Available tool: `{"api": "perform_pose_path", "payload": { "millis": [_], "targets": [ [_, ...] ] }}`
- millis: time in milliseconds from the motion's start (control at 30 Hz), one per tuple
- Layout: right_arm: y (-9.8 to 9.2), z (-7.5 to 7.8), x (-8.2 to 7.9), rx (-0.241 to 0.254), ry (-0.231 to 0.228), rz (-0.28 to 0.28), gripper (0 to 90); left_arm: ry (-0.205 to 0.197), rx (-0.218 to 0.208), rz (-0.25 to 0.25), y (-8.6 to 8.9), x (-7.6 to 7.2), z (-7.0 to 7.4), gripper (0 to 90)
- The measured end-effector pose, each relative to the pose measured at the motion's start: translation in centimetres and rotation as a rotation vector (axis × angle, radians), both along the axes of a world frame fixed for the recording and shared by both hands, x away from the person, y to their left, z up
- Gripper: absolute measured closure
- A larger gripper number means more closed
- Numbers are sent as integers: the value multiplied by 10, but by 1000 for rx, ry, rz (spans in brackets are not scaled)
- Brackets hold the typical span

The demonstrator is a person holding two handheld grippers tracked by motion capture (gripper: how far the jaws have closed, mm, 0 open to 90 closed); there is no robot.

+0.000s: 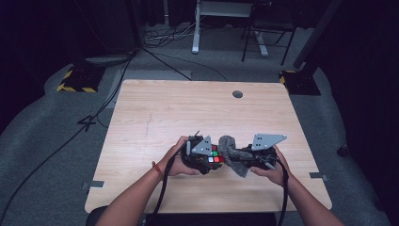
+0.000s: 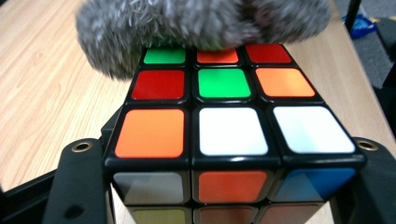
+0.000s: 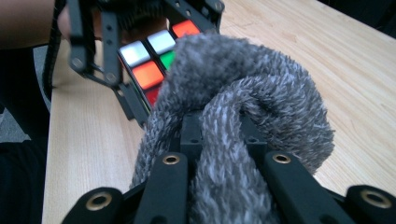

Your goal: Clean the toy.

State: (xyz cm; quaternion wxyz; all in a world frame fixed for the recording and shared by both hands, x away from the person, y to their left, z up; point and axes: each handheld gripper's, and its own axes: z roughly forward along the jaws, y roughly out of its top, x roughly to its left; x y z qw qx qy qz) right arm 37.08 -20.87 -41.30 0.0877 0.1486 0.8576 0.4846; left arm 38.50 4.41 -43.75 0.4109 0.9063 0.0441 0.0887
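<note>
Wiping Rubik's cube (image 2: 224, 135), pinched in left tool (image 1: 212, 157), with grey fuzzy cloth (image 3: 243, 116) pinched in right tool (image 1: 237, 157); hard rubbing may twist cube loose onto counter (image 1: 155, 117).

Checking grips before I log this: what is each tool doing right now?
Left tool: closed on the puzzle cube.
Right tool: closed on the grey fuzzy cloth, which is pressed against the cube.

Glossy plastic cube (image 2: 224, 135) with smooth coloured stickers; fuzzy, rough grey cloth (image 3: 233, 121); matt pale wood-grain surface (image 1: 155, 113); matt black jaws.
</note>
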Motion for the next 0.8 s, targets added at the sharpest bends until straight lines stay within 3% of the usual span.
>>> {"api": "perform_pose_path", "payload": {
  "millis": [67,167,333,467,600,633,733,800],
  "targets": [
    [1,4,-3,27,4,28,775,0,13,-3,-3,0,-4,334],
    [6,3,-6,-5,-26,24,776,-2,1,-3,-6,-1,-4,335],
    [-1,0,3,-5,-23,-42,776,-4,-38,-17,-4,-3,3,336],
    [-2,-7,10,-38,38,-53,776,4,-83,-50,-3,-8,8,336],
    [3,-12,8,-63,46,-25,778,-6,-111,-60,-3,-8,8,336],
    [4,-13,8,-57,49,-19,778,-15,-107,-61,-3,-7,8,335],
    [3,-13,8,-41,53,8,778,21,-126,-63,-2,-3,5,334],
    [0,-12,9,-12,57,18,778,7,-110,-44,-2,-3,4,333]
  ]
}}
